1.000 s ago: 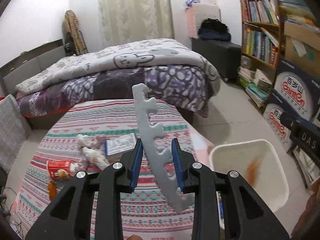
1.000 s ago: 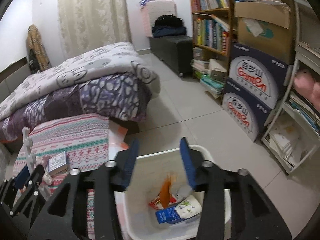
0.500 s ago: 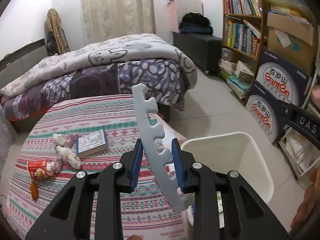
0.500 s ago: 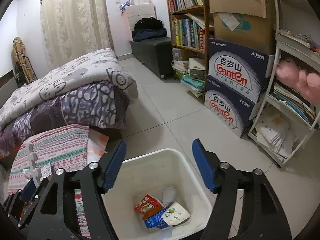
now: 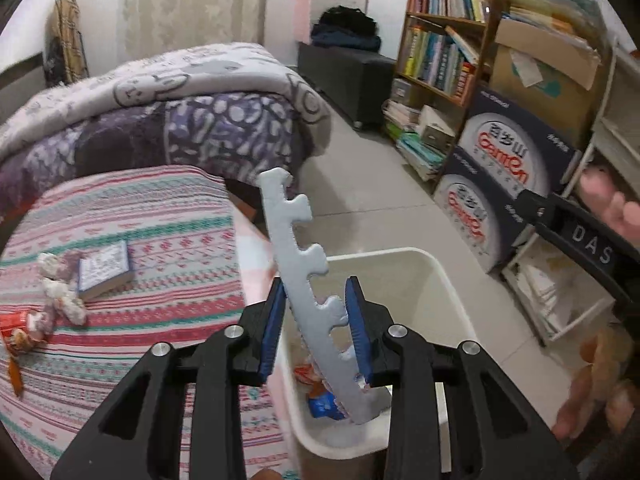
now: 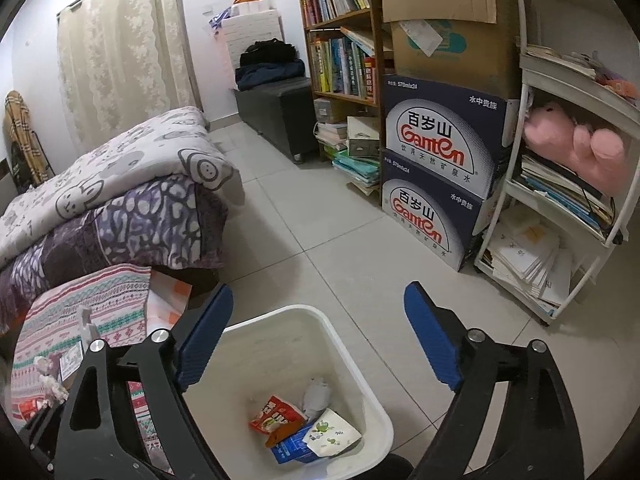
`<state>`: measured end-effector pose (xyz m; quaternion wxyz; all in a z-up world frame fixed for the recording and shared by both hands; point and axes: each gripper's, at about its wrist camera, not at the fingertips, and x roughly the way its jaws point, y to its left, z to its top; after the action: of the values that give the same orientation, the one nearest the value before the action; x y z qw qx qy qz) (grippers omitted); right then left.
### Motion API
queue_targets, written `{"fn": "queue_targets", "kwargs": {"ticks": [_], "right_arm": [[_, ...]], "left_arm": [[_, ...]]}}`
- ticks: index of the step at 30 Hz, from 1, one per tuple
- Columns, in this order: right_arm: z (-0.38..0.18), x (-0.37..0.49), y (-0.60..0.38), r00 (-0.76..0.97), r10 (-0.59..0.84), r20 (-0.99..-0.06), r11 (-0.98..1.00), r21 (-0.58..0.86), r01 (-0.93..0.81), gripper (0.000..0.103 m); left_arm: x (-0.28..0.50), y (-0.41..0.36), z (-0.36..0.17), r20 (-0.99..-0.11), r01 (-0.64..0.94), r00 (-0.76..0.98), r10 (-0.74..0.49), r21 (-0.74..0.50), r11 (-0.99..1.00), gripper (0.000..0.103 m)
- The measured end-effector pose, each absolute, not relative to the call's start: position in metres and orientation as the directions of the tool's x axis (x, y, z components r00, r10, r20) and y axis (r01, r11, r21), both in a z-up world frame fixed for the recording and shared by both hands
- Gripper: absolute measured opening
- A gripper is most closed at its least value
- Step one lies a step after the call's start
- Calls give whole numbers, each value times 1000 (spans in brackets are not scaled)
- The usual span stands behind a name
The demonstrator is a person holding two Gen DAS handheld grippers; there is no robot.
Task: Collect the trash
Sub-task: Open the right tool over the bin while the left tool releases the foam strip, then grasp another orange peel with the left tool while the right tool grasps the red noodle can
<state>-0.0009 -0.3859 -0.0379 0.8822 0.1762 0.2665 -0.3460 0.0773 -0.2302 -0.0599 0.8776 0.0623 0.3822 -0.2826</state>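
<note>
My left gripper is shut on a grey notched foam strip and holds it upright over the near rim of the white trash bin. The bin holds several wrappers. My right gripper is open wide and empty above the bin. More trash lies on the striped cloth: crumpled tissues and a red snack wrapper at the left edge. The strip's tip also shows in the right wrist view.
A small book lies on the striped table cloth. A bed with quilts stands behind. Stacked water cartons, a bookshelf and a white rack line the right side. Tiled floor lies between.
My left gripper has carried the foam strip rightward from over the cloth to over the bin. My right gripper has opened wider and risen above the bin; an orange wrapper dropped in.
</note>
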Motion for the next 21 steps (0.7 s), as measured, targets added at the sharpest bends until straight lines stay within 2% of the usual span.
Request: {"fn": "queue_targets", "kwargs": {"ticks": [2, 3, 8, 12, 21], "right_arm": [[-37, -2, -386, 615, -528, -585, 693, 122, 710, 89], [-37, -3, -386, 614, -532, -582, 691, 120, 713, 90], [-37, -1, -384, 612, -528, -588, 686, 130, 716, 91], [-37, 5, -374, 622, -510, -594, 707, 121, 696, 93], [-41, 32, -330, 639, -453, -621, 780, 71, 622, 96]], "left_arm": [[78, -231, -60, -709, 550, 526, -471, -139, 823, 52], [78, -230, -60, -707, 549, 522, -477, -149, 822, 54], [80, -224, -59, -709, 537, 511, -486, -179, 824, 61], [83, -213, -59, -716, 511, 533, -450, -151, 846, 62], [101, -155, -63, -740, 354, 619, -265, -39, 934, 75]]}}
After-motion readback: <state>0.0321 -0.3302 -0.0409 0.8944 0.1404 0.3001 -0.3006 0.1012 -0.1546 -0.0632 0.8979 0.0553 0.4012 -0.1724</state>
